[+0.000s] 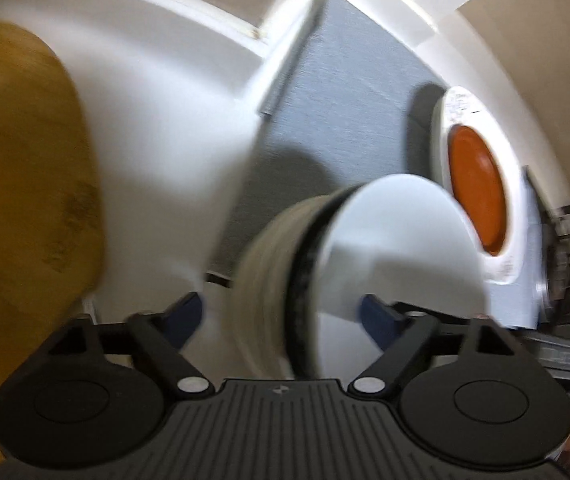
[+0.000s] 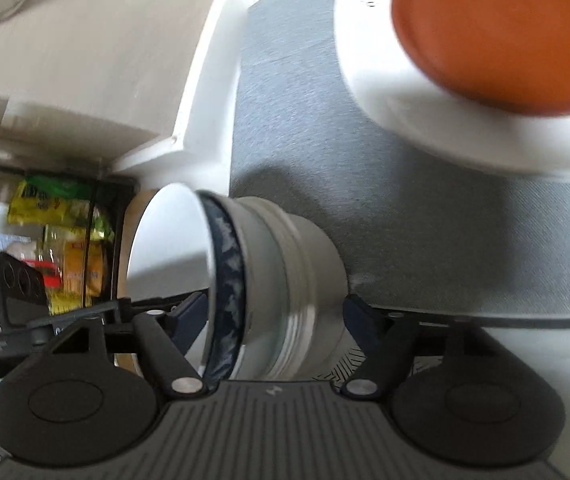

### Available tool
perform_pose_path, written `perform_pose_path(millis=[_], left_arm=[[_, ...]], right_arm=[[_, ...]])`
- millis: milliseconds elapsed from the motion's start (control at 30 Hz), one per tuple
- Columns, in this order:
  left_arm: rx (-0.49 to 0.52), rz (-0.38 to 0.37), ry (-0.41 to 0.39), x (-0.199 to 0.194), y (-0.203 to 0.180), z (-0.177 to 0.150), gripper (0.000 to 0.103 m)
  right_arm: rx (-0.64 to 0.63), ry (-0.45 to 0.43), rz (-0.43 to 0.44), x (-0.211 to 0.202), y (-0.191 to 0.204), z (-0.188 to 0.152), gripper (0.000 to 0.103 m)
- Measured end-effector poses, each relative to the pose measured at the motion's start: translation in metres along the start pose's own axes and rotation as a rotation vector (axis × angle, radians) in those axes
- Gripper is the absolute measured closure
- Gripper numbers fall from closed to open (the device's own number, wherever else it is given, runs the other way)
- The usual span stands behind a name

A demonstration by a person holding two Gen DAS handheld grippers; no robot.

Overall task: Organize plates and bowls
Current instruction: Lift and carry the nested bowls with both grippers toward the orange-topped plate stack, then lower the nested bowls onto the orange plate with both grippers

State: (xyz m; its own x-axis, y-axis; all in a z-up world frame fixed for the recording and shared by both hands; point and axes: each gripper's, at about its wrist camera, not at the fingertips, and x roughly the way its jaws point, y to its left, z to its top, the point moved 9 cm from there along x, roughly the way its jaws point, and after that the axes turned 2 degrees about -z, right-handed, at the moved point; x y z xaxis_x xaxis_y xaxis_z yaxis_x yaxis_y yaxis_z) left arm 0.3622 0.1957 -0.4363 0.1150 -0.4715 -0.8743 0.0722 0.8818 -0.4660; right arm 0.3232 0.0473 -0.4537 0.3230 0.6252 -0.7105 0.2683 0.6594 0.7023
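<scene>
A white bowl (image 1: 325,280) with a dark patterned band under its rim sits tipped on its side between the wide-spread fingers of my left gripper (image 1: 281,316). The same bowl (image 2: 269,280) also lies between the spread fingers of my right gripper (image 2: 275,314). Whether the pads press on it is hidden by blur. An orange plate (image 1: 477,188) rests on a large white plate (image 1: 513,208) on a grey mat (image 1: 345,92). In the right wrist view the orange plate (image 2: 497,32) and white plate (image 2: 385,80) are at the upper right.
A wooden board (image 1: 17,184) fills the left side of the left wrist view. White cabinet panels (image 2: 97,52) stand to the left of the grey mat (image 2: 305,120). Yellow and green food packets (image 2: 65,240) sit in a dark rack at the left.
</scene>
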Motion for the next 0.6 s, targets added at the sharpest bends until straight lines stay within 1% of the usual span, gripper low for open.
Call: perform_pose_path(millis=[67, 133, 167, 200, 233, 300, 333, 400, 467, 600], left_arm=[[0.013, 0.011, 0.002, -0.001, -0.004, -0.001, 0.031], [0.043, 0.03, -0.007, -0.006, -0.008, 0.0, 0.038], [0.05, 0.035, -0.009, -0.009, -0.008, 0.001, 0.044], [0.061, 0.034, -0.008, -0.012, -0.008, 0.001, 0.048], [0.071, 0.03, -0.007, -0.014, -0.007, 0.002, 0.051], [0.065, 0.006, -0.003, -0.018, -0.004, 0.004, 0.059], [0.063, -0.001, 0.008, -0.019, -0.004, 0.005, 0.059], [0.087, 0.022, 0.006, -0.021, -0.005, 0.002, 0.06], [0.089, 0.032, 0.006, -0.021, -0.006, 0.0, 0.06], [0.077, 0.035, 0.01, -0.02, -0.005, 0.001, 0.063]], right_arm=[[0.007, -0.004, 0.002, -0.003, -0.001, -0.001, 0.037], [-0.022, -0.006, -0.018, -0.004, 0.001, 0.0, 0.04], [-0.04, -0.005, -0.03, -0.005, 0.003, 0.0, 0.042], [-0.047, -0.005, -0.036, -0.007, 0.005, 0.0, 0.044], [-0.039, -0.007, -0.034, -0.009, 0.003, 0.001, 0.047], [-0.028, -0.005, -0.021, -0.012, 0.001, 0.001, 0.051], [-0.032, -0.004, -0.02, -0.014, -0.002, 0.001, 0.052], [-0.051, 0.001, -0.027, -0.015, 0.001, 0.0, 0.054], [-0.049, -0.005, -0.04, -0.017, 0.002, 0.001, 0.057], [-0.049, -0.018, -0.037, -0.022, 0.003, 0.002, 0.058]])
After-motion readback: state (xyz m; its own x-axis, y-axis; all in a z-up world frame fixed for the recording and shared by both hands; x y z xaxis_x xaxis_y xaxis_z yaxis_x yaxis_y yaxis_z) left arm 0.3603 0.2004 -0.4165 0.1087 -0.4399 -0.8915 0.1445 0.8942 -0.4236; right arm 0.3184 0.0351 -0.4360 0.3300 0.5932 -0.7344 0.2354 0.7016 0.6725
